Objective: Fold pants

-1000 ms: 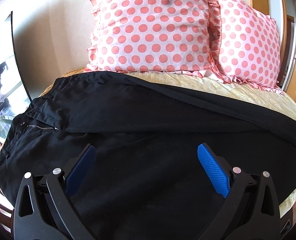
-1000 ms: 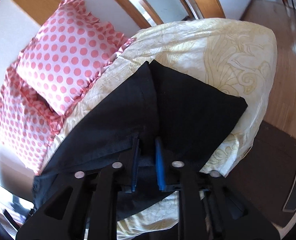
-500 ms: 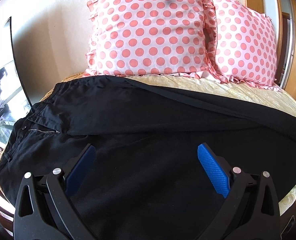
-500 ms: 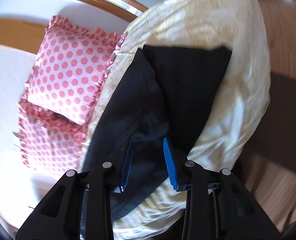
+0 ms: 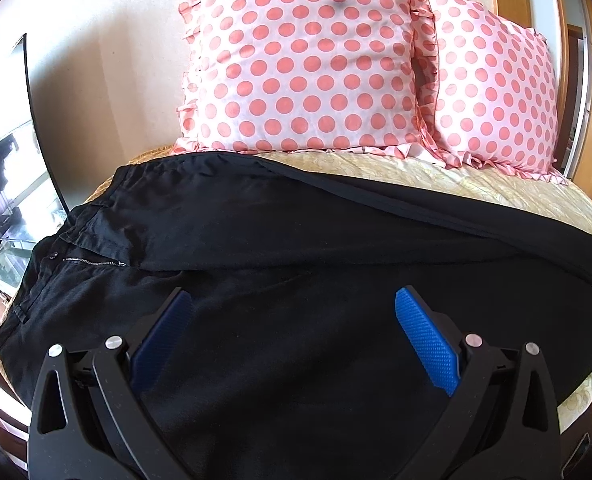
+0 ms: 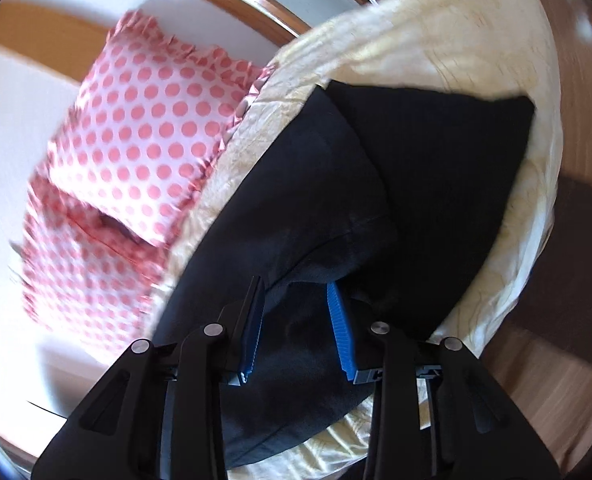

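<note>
Black pants (image 5: 279,248) lie spread across a yellow bedspread (image 5: 476,184), with the waistband and zipper (image 5: 91,262) at the left and the legs running right. My left gripper (image 5: 291,308) is wide open and empty, hovering over the near leg. In the right wrist view the leg ends (image 6: 428,152) lie near the bed's corner. My right gripper (image 6: 296,292) has its blue pads partly apart, with black cloth of the pants (image 6: 296,320) bunched between them.
Two pink polka-dot pillows (image 5: 304,64) (image 5: 492,96) lean against the wall behind the pants. The bed's edge drops to a wooden floor (image 6: 544,400) with a dark mat (image 6: 564,260). A glass-topped table (image 5: 7,248) stands beyond the bed's left side.
My right gripper's pads have spread from nearly shut on the cloth to partly apart, and it has swung over the leg ends. The left gripper has stayed open and drifted slightly.
</note>
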Motion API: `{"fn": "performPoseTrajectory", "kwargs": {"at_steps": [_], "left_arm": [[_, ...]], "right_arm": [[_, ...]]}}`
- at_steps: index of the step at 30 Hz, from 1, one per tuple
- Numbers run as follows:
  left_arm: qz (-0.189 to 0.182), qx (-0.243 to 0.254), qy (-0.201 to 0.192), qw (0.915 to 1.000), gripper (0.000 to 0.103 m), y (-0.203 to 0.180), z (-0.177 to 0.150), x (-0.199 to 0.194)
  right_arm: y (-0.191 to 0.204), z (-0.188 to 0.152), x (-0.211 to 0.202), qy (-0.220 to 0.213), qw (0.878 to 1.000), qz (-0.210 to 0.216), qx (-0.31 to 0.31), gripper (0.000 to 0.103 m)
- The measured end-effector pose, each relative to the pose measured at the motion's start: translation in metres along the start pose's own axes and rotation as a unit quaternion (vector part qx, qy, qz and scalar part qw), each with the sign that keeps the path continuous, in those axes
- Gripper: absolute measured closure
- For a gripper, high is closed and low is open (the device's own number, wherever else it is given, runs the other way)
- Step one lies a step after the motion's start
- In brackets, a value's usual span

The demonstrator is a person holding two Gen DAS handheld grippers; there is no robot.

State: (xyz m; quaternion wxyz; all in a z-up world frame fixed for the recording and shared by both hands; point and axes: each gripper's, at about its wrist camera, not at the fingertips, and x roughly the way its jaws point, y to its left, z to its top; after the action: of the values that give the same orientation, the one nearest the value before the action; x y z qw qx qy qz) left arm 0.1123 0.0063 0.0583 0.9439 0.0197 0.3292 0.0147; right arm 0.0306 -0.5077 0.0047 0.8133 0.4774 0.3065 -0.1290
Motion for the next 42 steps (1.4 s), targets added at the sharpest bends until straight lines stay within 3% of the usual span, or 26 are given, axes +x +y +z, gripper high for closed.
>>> {"fn": "performPoseTrajectory", "kwargs": {"at_steps": [9, 11, 13, 16, 18, 21, 22, 26, 30, 35, 38, 42], "left_arm": [[0.005, 0.003, -0.001, 1.0000, 0.002, 0.003, 0.000, -0.002], [0.010, -0.003, -0.002, 0.9999, 0.002, 0.006, 0.000, -0.002], [0.017, -0.007, -0.005, 0.9998, 0.002, 0.010, 0.000, -0.003], [0.030, -0.013, -0.039, 0.9987, 0.002, 0.016, -0.001, -0.010], [0.028, -0.009, -0.082, 0.9962, 0.002, 0.021, -0.004, -0.021], [0.031, -0.007, -0.125, 0.9917, 0.002, 0.032, -0.006, -0.031], [0.038, -0.006, -0.122, 0.9918, 0.002, 0.036, -0.005, -0.032], [0.017, -0.048, -0.056, 0.9971, 0.002, 0.074, 0.014, -0.011], [-0.001, -0.107, 0.008, 0.9943, 0.002, 0.117, 0.046, 0.029], [-0.013, -0.153, 0.088, 0.9842, 0.002, 0.148, 0.104, 0.108], [-0.036, -0.191, 0.156, 0.9685, 0.004, 0.153, 0.132, 0.164], [0.003, -0.195, 0.204, 0.9593, 0.026, 0.152, 0.153, 0.216]], "right_arm": [[0.023, 0.003, 0.020, -0.015, 0.997, -0.050, -0.055, 0.072], [0.025, 0.006, 0.021, -0.023, 0.996, -0.046, -0.070, 0.099], [0.020, 0.011, 0.017, -0.036, 0.997, -0.022, -0.065, 0.100], [0.015, 0.018, -0.001, -0.069, 0.996, 0.009, -0.052, 0.100], [0.013, 0.019, -0.015, -0.091, 0.995, 0.013, -0.050, 0.100], [0.003, 0.013, -0.032, -0.110, 0.993, -0.008, -0.050, 0.100], [-0.003, 0.009, -0.033, -0.111, 0.992, -0.022, -0.049, 0.100], [-0.014, 0.003, -0.016, -0.087, 0.994, -0.045, -0.058, 0.100], [-0.017, 0.004, -0.011, -0.081, 0.994, -0.044, -0.060, 0.100], [-0.015, 0.004, -0.011, -0.079, 0.992, -0.052, -0.079, 0.100], [-0.013, 0.004, -0.011, -0.078, 0.992, -0.056, -0.086, 0.100], [-0.011, 0.005, -0.010, -0.077, 0.991, -0.062, -0.094, 0.100]]}}
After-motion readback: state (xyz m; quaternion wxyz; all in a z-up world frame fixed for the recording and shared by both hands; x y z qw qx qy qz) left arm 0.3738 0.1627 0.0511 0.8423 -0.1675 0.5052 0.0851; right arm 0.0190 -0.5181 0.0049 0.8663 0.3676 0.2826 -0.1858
